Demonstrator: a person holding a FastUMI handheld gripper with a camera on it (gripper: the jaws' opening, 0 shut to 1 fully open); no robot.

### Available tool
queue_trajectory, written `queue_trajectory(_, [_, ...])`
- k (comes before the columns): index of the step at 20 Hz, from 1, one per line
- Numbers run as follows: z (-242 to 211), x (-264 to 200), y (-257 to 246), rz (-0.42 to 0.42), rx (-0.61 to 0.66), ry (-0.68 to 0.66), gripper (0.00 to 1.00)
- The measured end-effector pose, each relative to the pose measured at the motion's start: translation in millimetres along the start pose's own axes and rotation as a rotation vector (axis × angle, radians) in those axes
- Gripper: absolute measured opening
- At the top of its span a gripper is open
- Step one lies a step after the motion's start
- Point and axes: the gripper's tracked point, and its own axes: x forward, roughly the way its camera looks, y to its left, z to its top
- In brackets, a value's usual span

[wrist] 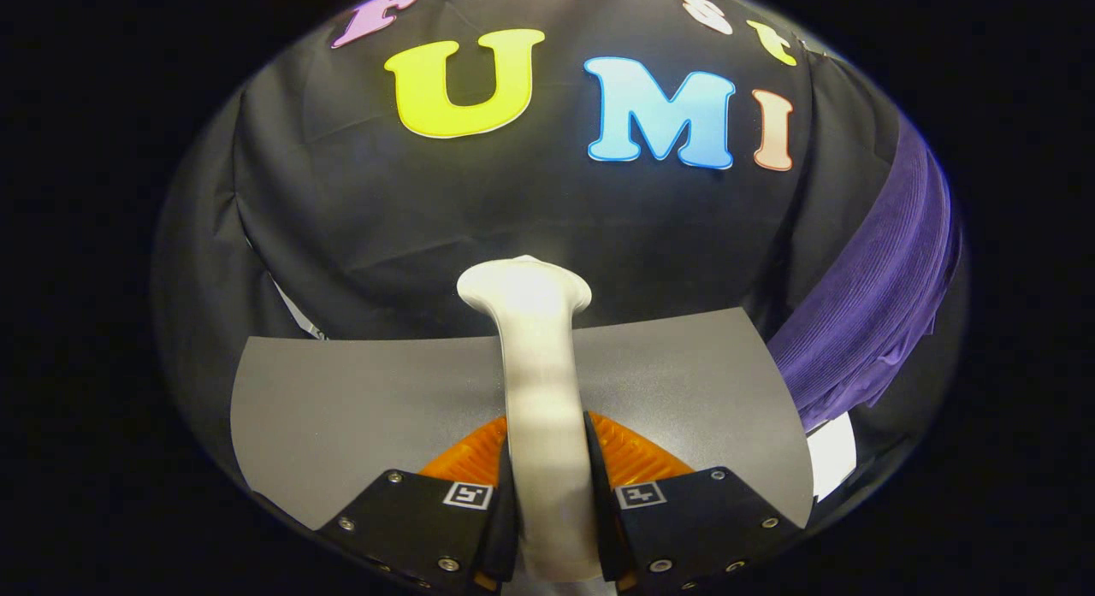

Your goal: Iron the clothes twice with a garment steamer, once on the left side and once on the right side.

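A white garment steamer (539,382) stands upright between my fingers, its handle running up from the bottom and its wider head flaring at the top. My gripper (549,502) is shut on the steamer's handle, both fingers pressing its sides. A purple garment (881,297) hangs to the right, beyond the table's right end and well away from the steamer's head. The steamer's head faces the black cloth wall, not the garment.
A grey table top (359,408) lies under and ahead of the fingers, ending at the black cloth wall (385,211). A white patch (831,455) shows below the purple garment, past the table's right edge.
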Motion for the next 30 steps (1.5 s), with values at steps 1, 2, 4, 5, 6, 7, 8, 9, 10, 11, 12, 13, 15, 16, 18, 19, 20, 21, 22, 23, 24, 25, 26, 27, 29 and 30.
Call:
queue_trajectory(1, [0.1, -2.9, 0.3, 0.000, -0.007, -0.012, 0.38])
queue_trajectory(2, [-1.1, -6.9, 0.6, 0.001, -0.019, -0.022, 0.37])
queue_trajectory(4, [-3.5, -17.5, -1.0, -0.011, -0.037, -0.043, 0.37])
queue_trajectory(5, [-4.9, -23.6, -1.9, -0.014, -0.045, -0.056, 0.37])
queue_trajectory(6, [-8.1, -29.9, -3.1, -0.014, -0.045, -0.068, 0.37])
queue_trajectory(7, [-10.1, -36.3, -4.9, -0.009, -0.043, -0.082, 0.37])
queue_trajectory(8, [-12.1, -44.1, -6.1, -0.001, -0.043, -0.102, 0.37])
queue_trajectory(9, [-13.6, -49.9, -7.5, 0.007, -0.047, -0.120, 0.37])
queue_trajectory(10, [-14.9, -57.9, -10.4, 0.010, -0.051, -0.142, 0.37])
queue_trajectory(11, [-14.9, -65.7, -13.9, 0.009, -0.057, -0.164, 0.37])
queue_trajectory(12, [-18.4, -74.1, -17.0, 0.016, -0.053, -0.178, 0.37])
queue_trajectory(13, [-19.4, -84.6, -20.2, 0.025, -0.049, -0.202, 0.37])
queue_trajectory(15, [-21.2, -106.3, -31.8, 0.028, -0.055, -0.252, 0.37])
queue_trajectory(16, [-23.2, -117.0, -40.0, 0.026, -0.065, -0.280, 0.37])
queue_trajectory(18, [-24.6, -140.0, -56.4, 0.027, -0.072, -0.334, 0.37])
queue_trajectory(19, [-24.5, -152.3, -64.4, 0.035, -0.062, -0.361, 0.37])
queue_trajectory(20, [-25.1, -161.2, -72.4, 0.044, -0.051, -0.392, 0.37])
queue_trajectory(21, [-24.2, -171.9, -81.5, 0.053, -0.046, -0.420, 0.37])
queue_trajectory(22, [-26.5, -183.5, -89.5, 0.060, -0.045, -0.450, 0.37])
queue_trajectory(23, [-28.5, -194.6, -98.3, 0.066, -0.049, -0.477, 0.37])
queue_trajectory(24, [-30.0, -202.6, -106.7, 0.068, -0.055, -0.505, 0.37])
queue_trajectory(25, [-30.7, -210.1, -114.5, 0.062, -0.059, -0.521, 0.37])
queue_trajectory(26, [-33.1, -216.9, -122.3, 0.057, -0.065, -0.539, 0.37])
queue_trajectory(27, [-34.4, -225.5, -129.5, 0.053, -0.070, -0.554, 0.37])
queue_trajectory(29, [-35.9, -242.7, -144.7, 0.035, -0.064, -0.584, 0.37])
queue_trajectory(30, [-37.5, -250.9, -152.8, 0.020, -0.065, -0.595, 0.37])
